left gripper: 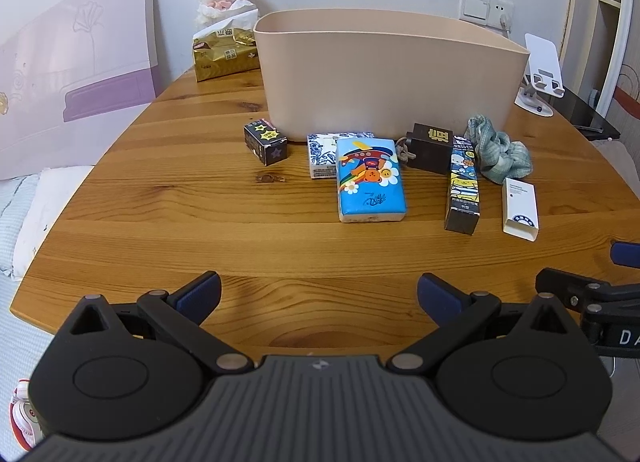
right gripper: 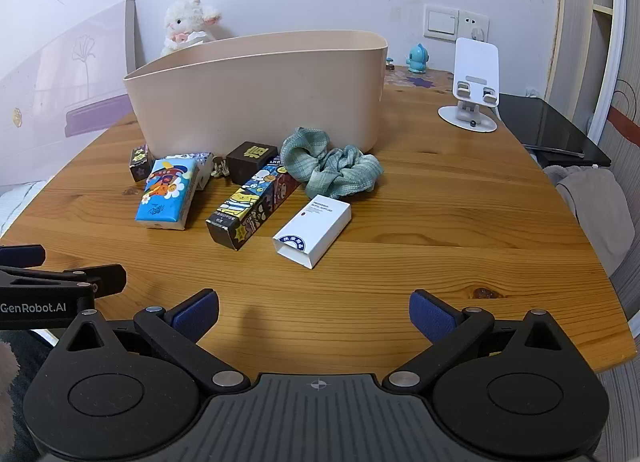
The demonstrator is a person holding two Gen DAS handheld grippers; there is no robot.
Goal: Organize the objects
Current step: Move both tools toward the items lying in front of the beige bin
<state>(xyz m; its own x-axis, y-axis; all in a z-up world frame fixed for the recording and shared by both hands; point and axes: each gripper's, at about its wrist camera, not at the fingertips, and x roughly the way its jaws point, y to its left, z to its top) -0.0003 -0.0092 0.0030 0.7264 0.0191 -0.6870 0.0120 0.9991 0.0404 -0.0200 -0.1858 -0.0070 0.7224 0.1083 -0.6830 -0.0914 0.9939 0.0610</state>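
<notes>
On the round wooden table (left gripper: 168,198), a beige oval plastic bin (left gripper: 384,74) stands at twelve o'clock, its long axis running nine to three in the left wrist view. The small things lie in a row just in front of it.

At eleven o'clock sits a small black cube box with star stickers (left gripper: 265,141). Beside it a blue cartoon tissue pack (left gripper: 370,179) lies flat, long axis pointing from six to twelve, overlapping a blue-and-white floral packet (left gripper: 322,156) behind it. A dark brown box with gold characters (left gripper: 431,147) stands near the bin wall. A long dark cartoon-printed box (left gripper: 463,188) lies with its long axis almost six to twelve, one end toward the camera. A green checked fabric scrunchie (left gripper: 498,150) is bunched at one o'clock, and a white rectangular carton (left gripper: 519,208) lies at two o'clock, long axis also near six to twelve.

The left gripper (left gripper: 319,294) is spread wide over bare table, holding nothing. The right gripper (right gripper: 314,312) is likewise spread and empty, near the white carton (right gripper: 313,229).
</notes>
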